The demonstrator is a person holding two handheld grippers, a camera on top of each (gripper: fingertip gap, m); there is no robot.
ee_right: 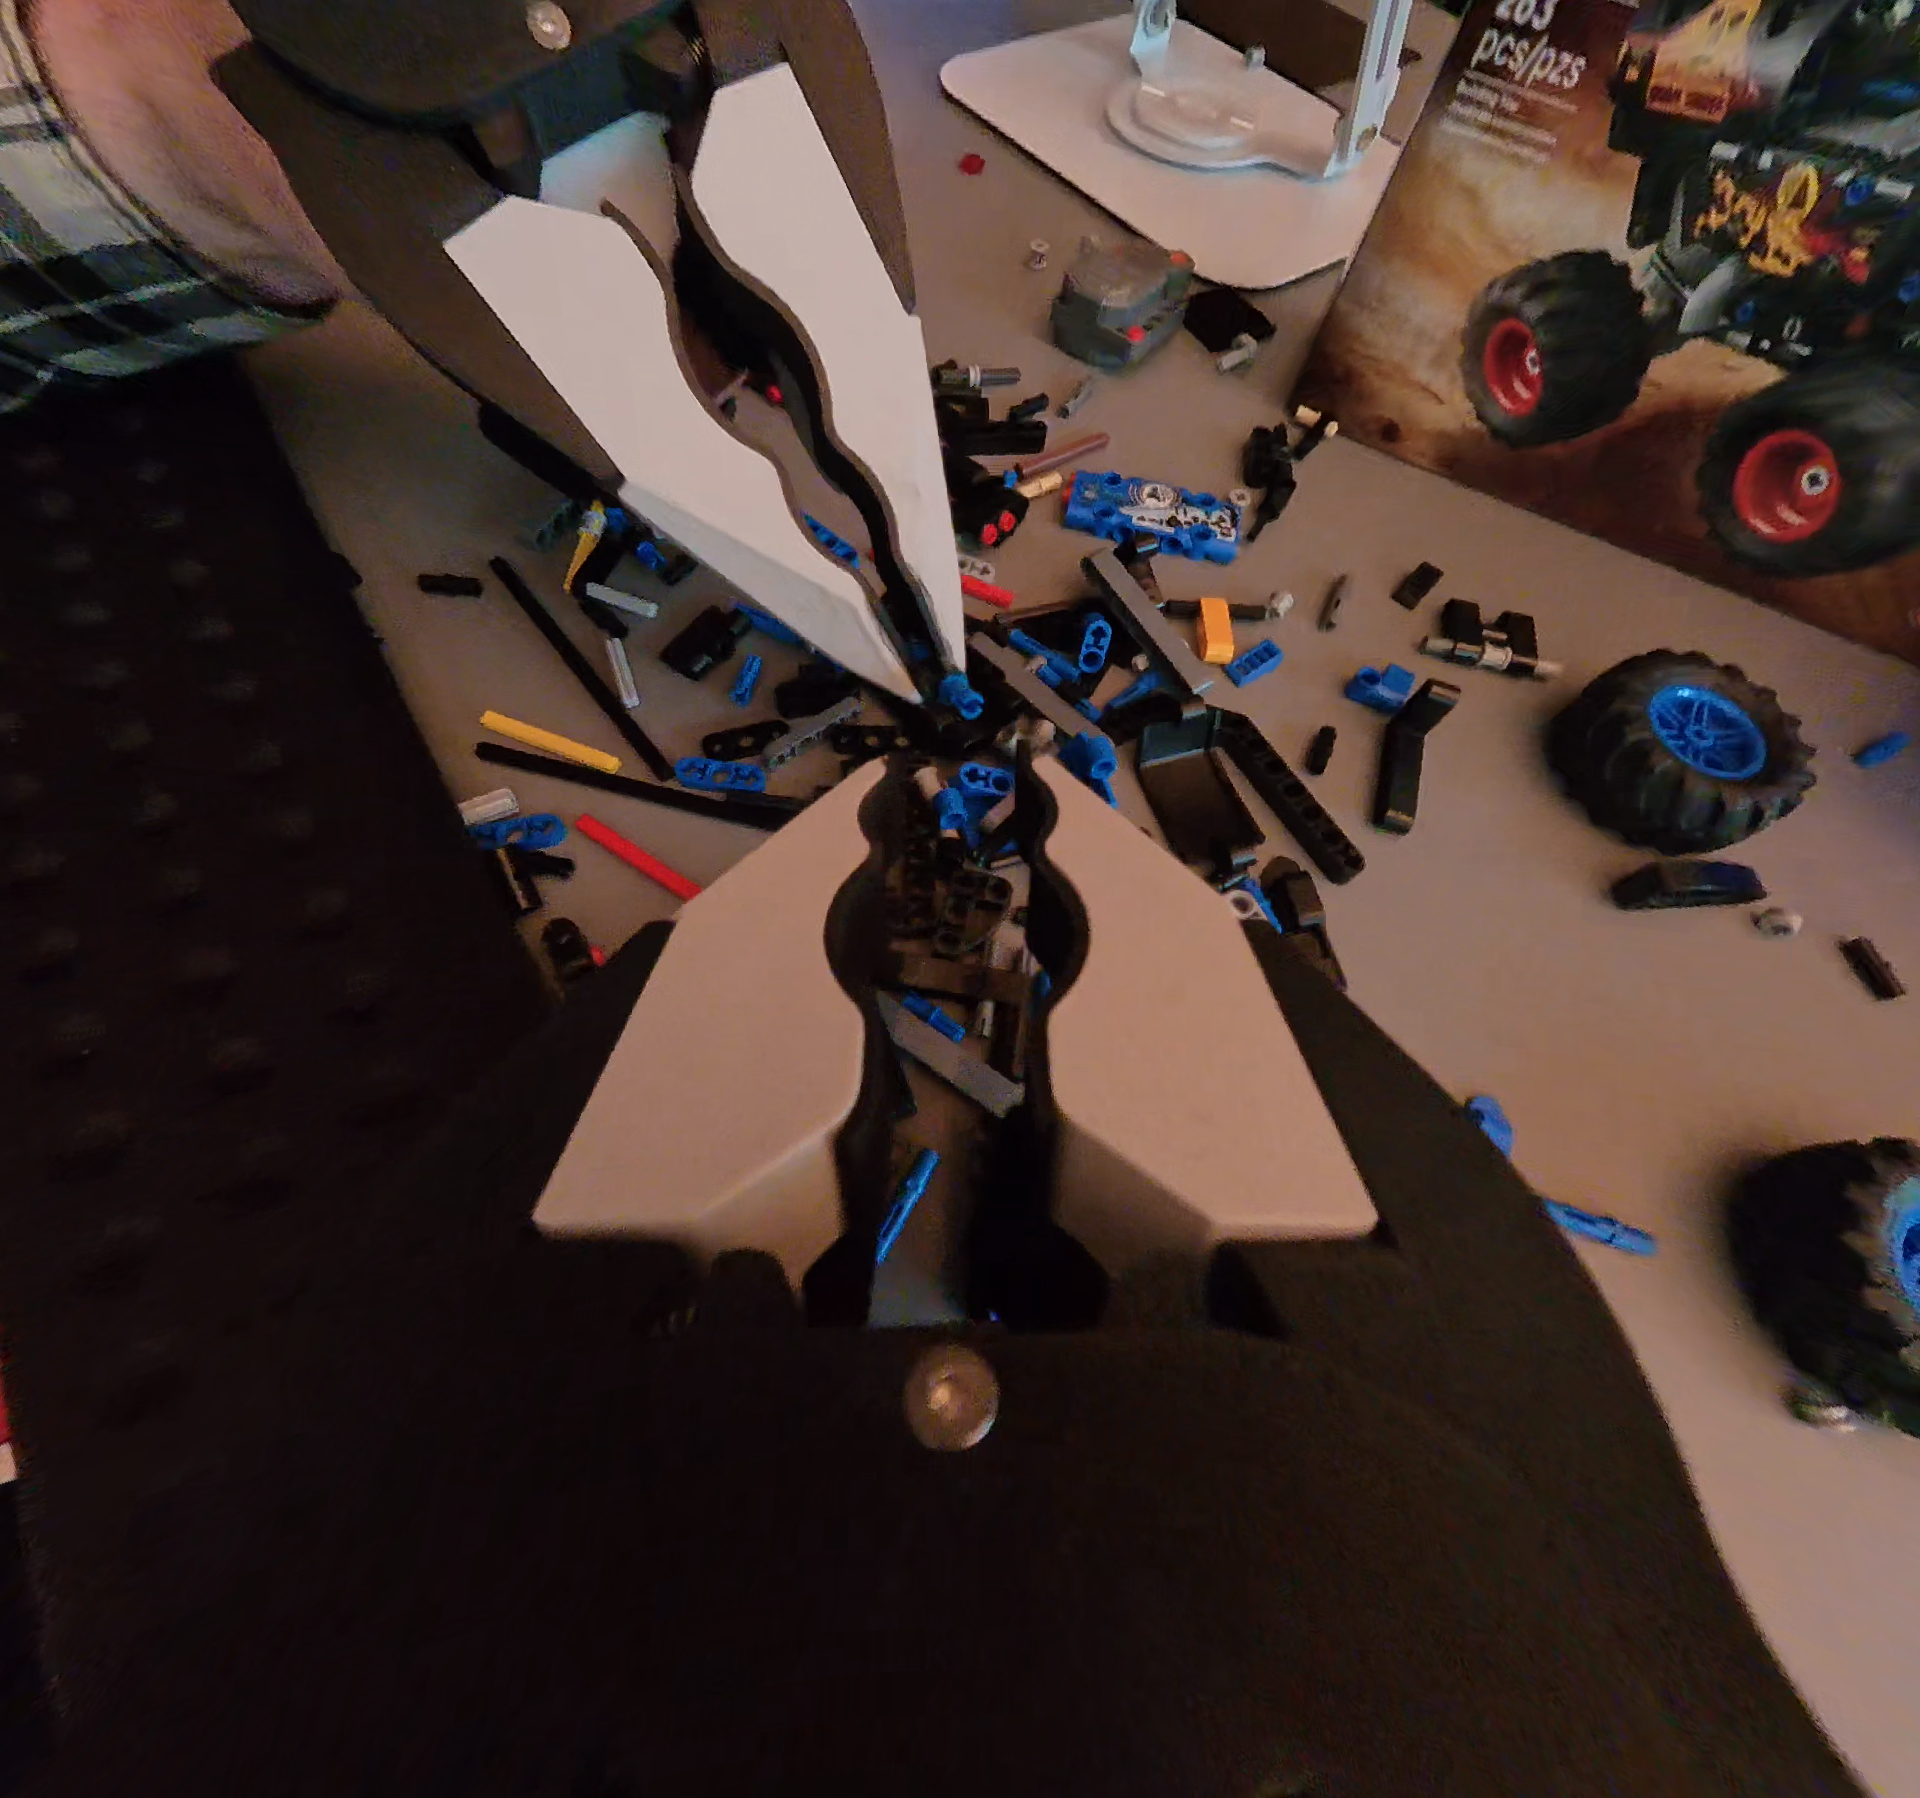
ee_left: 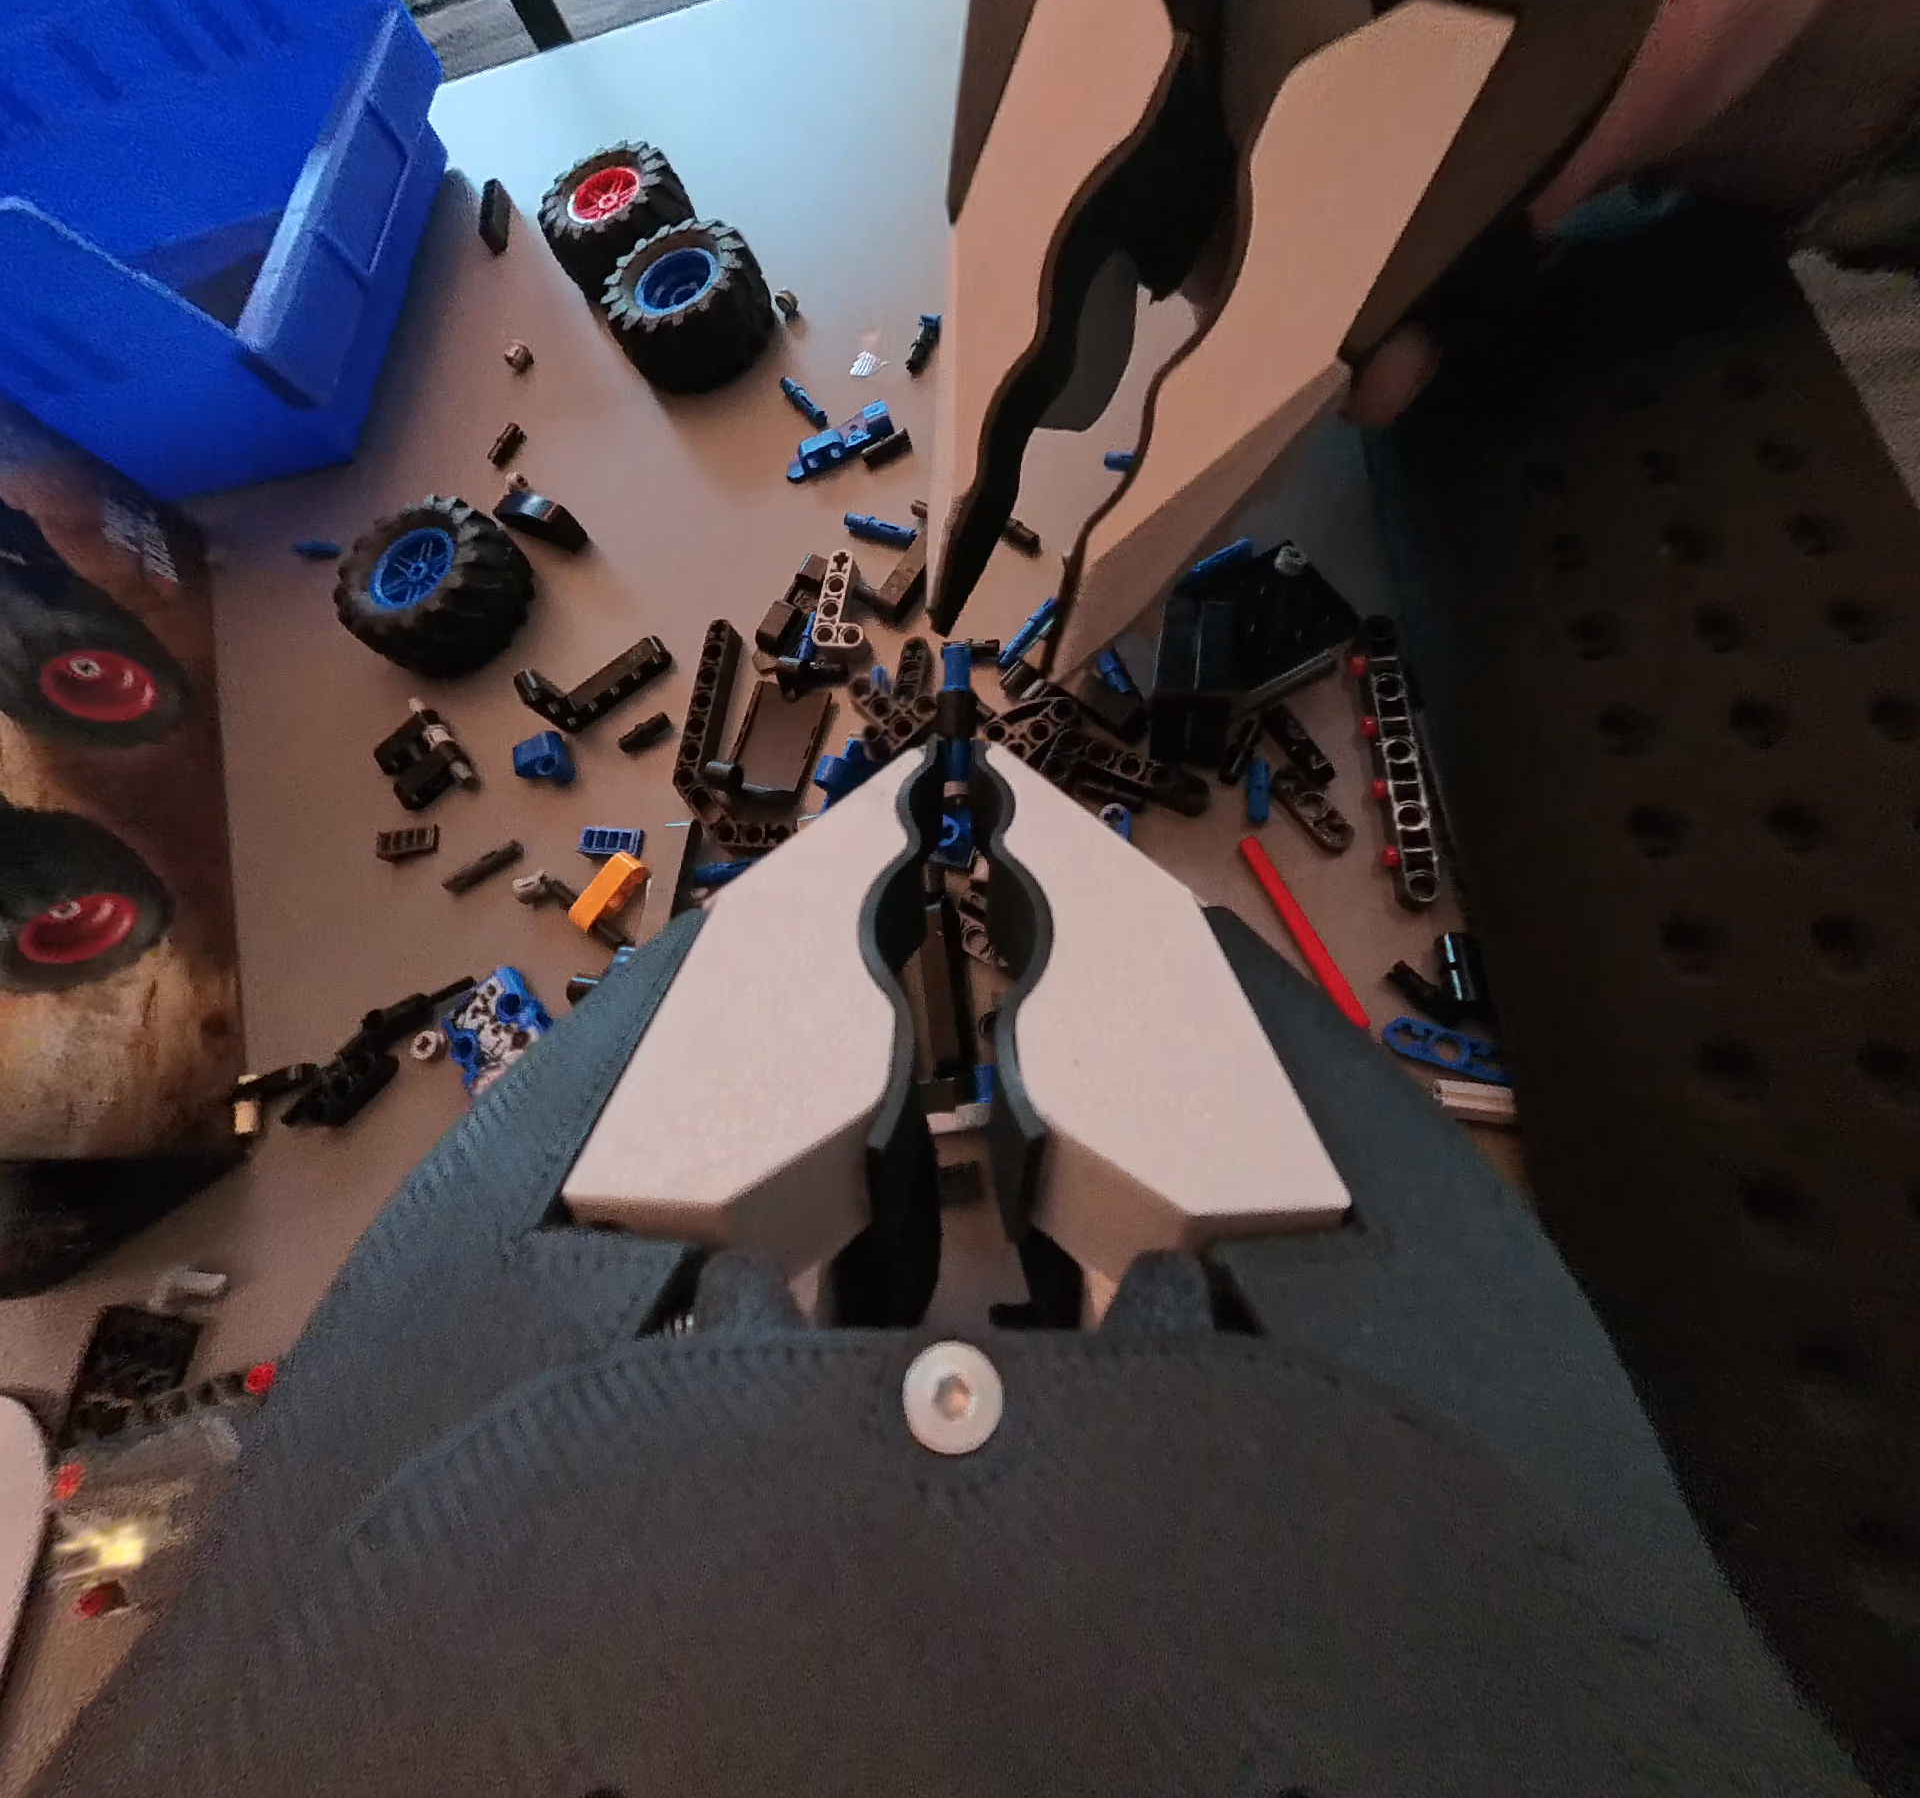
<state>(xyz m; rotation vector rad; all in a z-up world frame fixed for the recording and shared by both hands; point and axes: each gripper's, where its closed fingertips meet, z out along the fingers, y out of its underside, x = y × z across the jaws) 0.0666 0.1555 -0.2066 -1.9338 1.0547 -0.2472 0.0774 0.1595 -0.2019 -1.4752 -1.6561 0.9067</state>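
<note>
Blue-and-black pin piece (ee_left: 954, 709) stands pinched at the tips of the left gripper (ee_left: 957, 761), long axis running straight ahead along its fingers above the cluttered tabletop (ee_left: 665, 522) — the right gripper (ee_left: 1003, 621), jaws slightly apart, points down just beyond its far end.

A pale table (ee_left: 727, 86) carries scattered building pieces (ee_left: 727, 709), tyred wheels (ee_left: 436, 585), a blue bin (ee_left: 197, 190).
</note>
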